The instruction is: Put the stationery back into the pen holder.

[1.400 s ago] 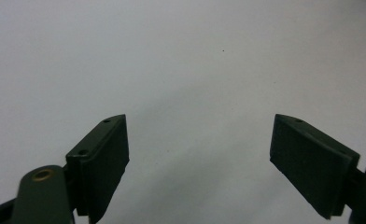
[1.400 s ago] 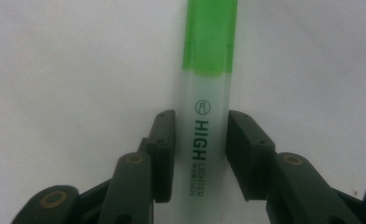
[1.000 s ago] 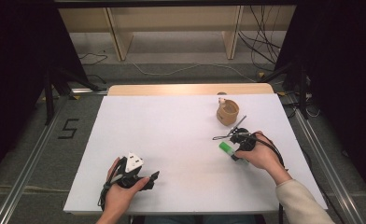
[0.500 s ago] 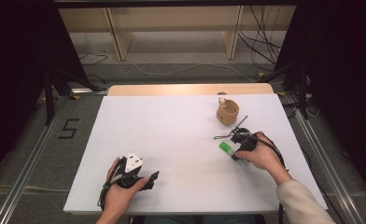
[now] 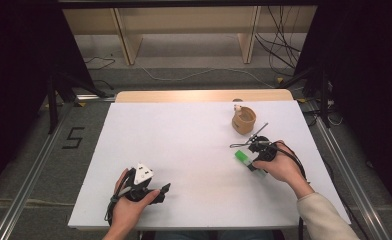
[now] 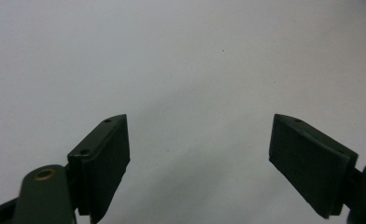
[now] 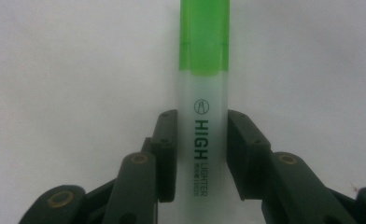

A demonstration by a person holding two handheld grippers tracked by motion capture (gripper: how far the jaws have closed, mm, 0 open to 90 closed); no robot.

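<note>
A highlighter with a green cap and a frosted white barrel lies on the white table, and my right gripper is shut on its barrel, one pad on each side. From above, the highlighter pokes out toward the table's middle from the right gripper, which sits at the right of the table. My left gripper rests near the front left edge with its jaws wide apart and only bare table between them; the high view has it under the person's left hand.
A small brown cup stands at the back right, just beyond the right gripper. The white board ends at a wooden strip at the back and at metal rails on either side. Cables trail from both grippers.
</note>
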